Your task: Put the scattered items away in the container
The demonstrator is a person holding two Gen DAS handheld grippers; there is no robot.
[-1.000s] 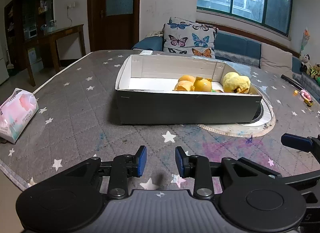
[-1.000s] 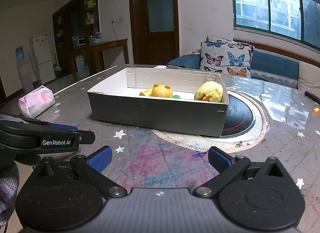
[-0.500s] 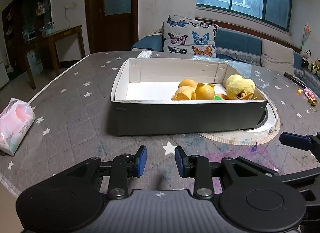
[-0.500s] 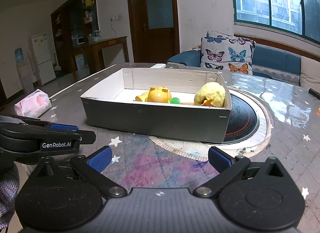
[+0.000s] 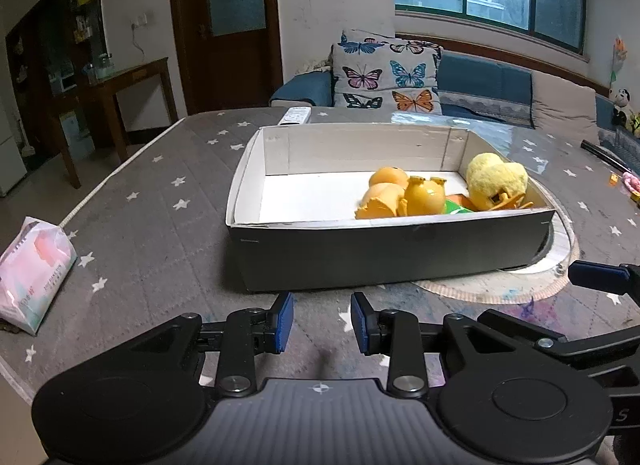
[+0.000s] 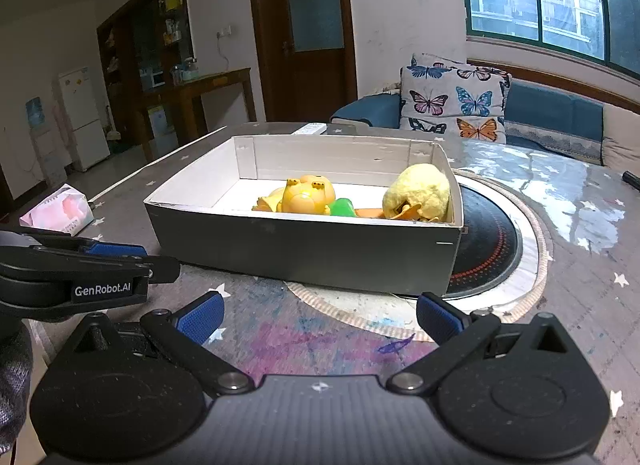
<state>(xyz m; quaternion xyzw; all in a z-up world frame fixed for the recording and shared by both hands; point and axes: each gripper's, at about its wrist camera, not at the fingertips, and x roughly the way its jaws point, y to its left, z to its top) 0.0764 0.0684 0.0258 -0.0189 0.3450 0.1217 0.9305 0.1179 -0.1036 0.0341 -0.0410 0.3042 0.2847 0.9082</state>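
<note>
A grey cardboard box (image 5: pixel 384 253) with a white inside stands on the star-patterned table; it also shows in the right wrist view (image 6: pixel 304 249). Inside lie a yellow plush duck (image 5: pixel 496 179) (image 6: pixel 420 191), orange-yellow toys (image 5: pixel 404 195) (image 6: pixel 304 195) and a green piece (image 6: pixel 342 207). My left gripper (image 5: pixel 322 323) is empty, jaws narrowly apart, just in front of the box's near wall. My right gripper (image 6: pixel 318 315) is wide open and empty, in front of the box.
A pink tissue pack (image 5: pixel 32 273) lies at the table's left edge. A round induction hob (image 6: pixel 492 249) sits under the box's right end. A white remote (image 5: pixel 295 116) lies behind the box. Small toys (image 5: pixel 626 185) lie far right. A sofa stands beyond.
Both grippers have risen and look down more steeply, so more of the box's inside shows. Neither jaw opening has changed.
</note>
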